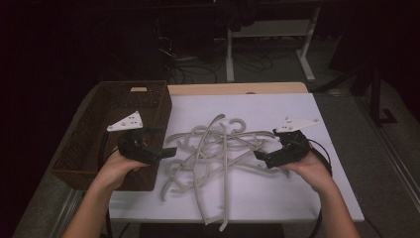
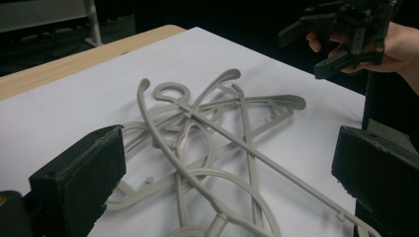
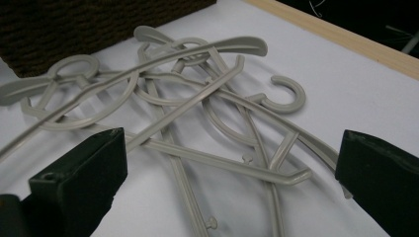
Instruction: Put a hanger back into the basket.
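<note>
Broadly, the white surface (image 1: 297,193) carries everything, with a pale wooden strip along its far edge. Taking the tangle of hangers as the landmark, the brown woven basket (image 1: 89,144) stands just to its left at the surface's left edge, its near wall close to the outermost hanger arms.

Next in size, the pile of grey plastic hangers (image 1: 213,153) lies flat in the middle of the surface, arms crossing over and under each other so that single hangers are hard to count. 1 hook (image 1: 237,122) curls up at the far side of the pile, and 2 long arms run toward the near edge of the surface.

Left of the pile, the left gripper (image 1: 166,141) hovers over the basket's right wall, held in the person's left hand (image 1: 116,168). Its fingers (image 2: 79,173) stand wide apart with nothing between them; in the left gripper view the pile lies beyond them, untouched.

Right of the pile, the right gripper (image 1: 261,157) sits low by the hangers' right ends, held in the right hand (image 1: 312,171). Its fingers (image 3: 81,170) are likewise spread fully and grip nothing, with the nearest hanger arms lying on the surface between and beyond them.
</note>
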`<action>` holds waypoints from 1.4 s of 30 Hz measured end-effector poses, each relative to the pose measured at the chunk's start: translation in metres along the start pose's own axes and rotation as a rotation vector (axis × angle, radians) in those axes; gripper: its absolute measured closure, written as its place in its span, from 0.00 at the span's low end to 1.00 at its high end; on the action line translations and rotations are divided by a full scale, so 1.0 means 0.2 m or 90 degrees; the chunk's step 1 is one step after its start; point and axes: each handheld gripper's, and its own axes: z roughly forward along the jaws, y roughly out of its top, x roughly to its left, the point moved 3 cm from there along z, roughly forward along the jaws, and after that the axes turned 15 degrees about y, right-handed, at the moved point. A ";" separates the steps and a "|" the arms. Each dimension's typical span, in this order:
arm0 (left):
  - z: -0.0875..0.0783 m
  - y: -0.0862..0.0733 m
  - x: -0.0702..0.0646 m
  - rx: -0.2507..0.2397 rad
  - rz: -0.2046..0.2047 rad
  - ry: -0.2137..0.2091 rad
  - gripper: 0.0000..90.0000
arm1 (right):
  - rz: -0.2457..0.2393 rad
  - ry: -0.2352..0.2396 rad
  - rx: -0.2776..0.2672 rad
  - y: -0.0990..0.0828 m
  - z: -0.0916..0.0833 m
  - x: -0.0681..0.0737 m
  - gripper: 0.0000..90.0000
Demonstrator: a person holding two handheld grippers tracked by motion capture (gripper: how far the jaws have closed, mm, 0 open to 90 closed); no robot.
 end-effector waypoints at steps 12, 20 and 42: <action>0.10 0.01 -0.13 0.016 0.017 -0.014 0.00 | 0.012 0.005 0.007 -0.07 0.01 0.00 0.00; 0.23 -0.01 -0.19 0.050 0.026 0.010 0.00 | 0.014 0.002 0.014 -0.13 0.02 -0.01 0.00; 0.71 -0.06 -0.09 0.146 0.017 0.150 0.27 | 0.015 0.004 0.012 -0.18 0.02 -0.01 0.00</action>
